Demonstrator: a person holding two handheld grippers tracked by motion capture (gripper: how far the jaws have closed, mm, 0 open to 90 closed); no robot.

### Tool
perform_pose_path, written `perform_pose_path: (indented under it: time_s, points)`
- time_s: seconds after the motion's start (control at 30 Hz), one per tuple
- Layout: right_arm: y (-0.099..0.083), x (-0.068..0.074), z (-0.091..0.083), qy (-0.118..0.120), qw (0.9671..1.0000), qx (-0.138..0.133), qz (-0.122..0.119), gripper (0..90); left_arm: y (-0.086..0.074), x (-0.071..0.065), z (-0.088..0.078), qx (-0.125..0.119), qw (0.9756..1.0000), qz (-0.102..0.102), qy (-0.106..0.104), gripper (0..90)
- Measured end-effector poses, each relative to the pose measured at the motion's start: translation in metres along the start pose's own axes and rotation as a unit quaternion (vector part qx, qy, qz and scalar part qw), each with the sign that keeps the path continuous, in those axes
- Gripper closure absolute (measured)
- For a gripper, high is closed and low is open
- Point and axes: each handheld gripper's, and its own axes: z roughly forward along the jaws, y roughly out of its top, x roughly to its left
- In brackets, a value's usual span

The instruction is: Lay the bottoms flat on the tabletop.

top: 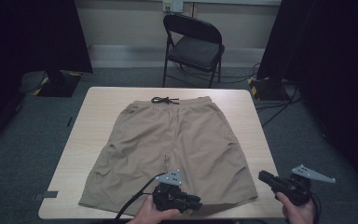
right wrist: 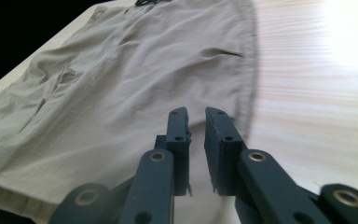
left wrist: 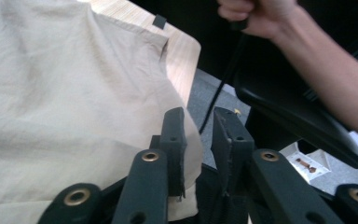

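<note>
Tan shorts (top: 172, 144) lie flat, waistband away.

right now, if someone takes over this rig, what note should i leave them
Left gripper: jaws slightly apart, gripping nothing, at the near hem of the beige cotton shorts.
Right gripper: jaws slightly apart, empty, off the shorts' right leg.
Shorts lie flat on the light wooden table, waistband and black drawstring at the far side.
Done: shorts spread out.
Left: no fold made yet.
</note>
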Motion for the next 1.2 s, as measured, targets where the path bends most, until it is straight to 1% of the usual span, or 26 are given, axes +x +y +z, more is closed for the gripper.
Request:
perform_pose_path:
  time_s: [0.03, 0.07, 0.1, 0.13, 0.17, 0.2, 0.3, 0.33, 0.4, 0.47, 0.5, 0.53, 0.6, 0.63, 0.67, 0.7, 0.73, 0.83, 0.9, 1.0, 1.03, 1.07, 1.1, 1.13, 1.17, 1.2]
  points:
    - [0.001, 0.003, 0.008, 0.001, 1.0, 0.003, -0.005, 75.4, 0.0, -0.001, -0.002, -0.001, 1.0, -0.001, -0.001, 71.5]
    - [0.001, 0.003, 0.008, 0.001, 1.0, 0.003, -0.005, 75.4, 0.001, 0.0, -0.004, -0.005, 1.0, 0.0, -0.003, 71.5]
    - [0.002, 0.006, 0.018, 0.006, 0.9999, 0.012, -0.008, 72.2, 0.001, 0.0, -0.007, -0.008, 1.0, 0.0, -0.002, 70.6]
    - [0.0, 0.01, 0.038, 0.01, 0.9991, 0.035, -0.021, 68.3, 0.002, 0.001, -0.01, -0.011, 0.9999, -0.001, 0.001, 67.4]
    - [0.0, 0.01, 0.038, 0.01, 0.9991, 0.035, -0.021, 68.3, 0.002, 0.002, -0.012, -0.013, 0.9999, 0.0, 0.003, 67.4]
    - [-0.005, 0.01, 0.055, 0.01, 0.9983, 0.056, -0.016, 65.4, 0.003, 0.004, -0.017, -0.018, 0.9998, -0.005, 0.011, 64.6]
    - [-0.011, 0.01, 0.066, 0.007, 0.9974, 0.07, -0.015, 63.5, 0.001, 0.011, -0.032, -0.036, 0.9988, -0.014, 0.03, 64.0]
    - [-0.017, 0.009, 0.071, -0.006, 0.9959, 0.089, -0.019, 61.5, 0.0, 0.014, -0.037, -0.043, 0.9982, -0.019, 0.037, 62.2]
    - [-0.019, 0.008, 0.072, -0.007, 0.9954, 0.093, -0.021, 60.2, -0.001, 0.02, -0.049, -0.048, 0.997, -0.024, 0.056, 61.6]
    - [-0.023, 0.006, 0.072, -0.015, 0.994, 0.106, -0.021, 54.8, -0.004, 0.029, -0.062, -0.057, 0.995, -0.033, 0.075, 60.1]
    - [-0.026, 0.005, 0.072, -0.028, 0.9924, 0.118, -0.021, 53.6, -0.005, 0.033, -0.068, -0.06, 0.9939, -0.035, 0.085, 59.3]
    - [-0.029, 0.002, 0.07, -0.023, 0.9937, 0.109, -0.012, 53.3, -0.006, 0.036, -0.074, -0.064, 0.9926, -0.04, 0.095, 58.1]
    - [-0.03, 0.001, 0.068, -0.022, 0.9939, 0.108, -0.008, 53.3, -0.008, 0.042, -0.086, -0.068, 0.9904, -0.045, 0.111, 57.6]
    - [-0.031, 0.001, 0.067, -0.025, 0.9939, 0.106, -0.018, 53.2, -0.01, 0.046, -0.097, -0.071, 0.9878, -0.048, 0.13, 56.1]
    - [-0.031, 0.001, 0.067, -0.025, 0.9939, 0.106, -0.018, 53.2, -0.01, 0.046, -0.097, -0.071, 0.9878, -0.048, 0.13, 55.8]
    - [-0.033, 0.002, 0.064, -0.029, 0.9937, 0.105, -0.029, 53.4, -0.011, 0.048, -0.103, -0.076, 0.9864, -0.05, 0.137, 55.6]
    - [-0.033, 0.002, 0.064, -0.029, 0.9937, 0.105, -0.029, 53.4, -0.013, 0.051, -0.108, -0.075, 0.9854, -0.048, 0.145, 55.6]
    - [-0.037, -0.005, 0.057, -0.038, 0.9943, 0.096, -0.029, 53.7, -0.022, 0.056, -0.123, -0.078, 0.9811, -0.063, 0.165, 53.4]
    - [-0.039, -0.01, 0.053, -0.037, 0.995, 0.09, -0.023, 53.9, -0.029, 0.061, -0.131, -0.068, 0.9789, -0.068, 0.181, 52.4]
    - [-0.038, -0.007, 0.053, -0.048, 0.9935, 0.096, -0.037, 53.8, -0.043, 0.065, -0.142, -0.041, 0.9736, -0.069, 0.214, 52.2]
    - [-0.039, -0.007, 0.052, -0.053, 0.9934, 0.095, -0.038, 53.8, -0.056, 0.07, -0.149, -0.029, 0.9709, -0.08, 0.224, 52.8]
    - [-0.039, -0.007, 0.052, -0.053, 0.9934, 0.095, -0.038, 53.8, -0.056, 0.07, -0.149, -0.029, 0.9709, -0.08, 0.224, 53.0]
    - [-0.039, -0.008, 0.051, -0.052, 0.9937, 0.093, -0.035, 53.8, -0.063, 0.072, -0.152, -0.02, 0.9691, -0.084, 0.231, 53.0]
    - [-0.04, -0.009, 0.05, -0.048, 0.9944, 0.09, -0.029, 53.7, -0.073, 0.074, -0.155, -0.008, 0.9663, -0.084, 0.243, 53.8]
    - [-0.04, -0.009, 0.05, -0.048, 0.9944, 0.09, -0.029, 53.7, -0.073, 0.074, -0.155, -0.008, 0.9663, -0.084, 0.243, 53.7]
    - [-0.04, -0.009, 0.05, -0.051, 0.9942, 0.09, -0.03, 52.9, -0.081, 0.076, -0.157, 0.001, 0.9636, -0.086, 0.253, 54.0]
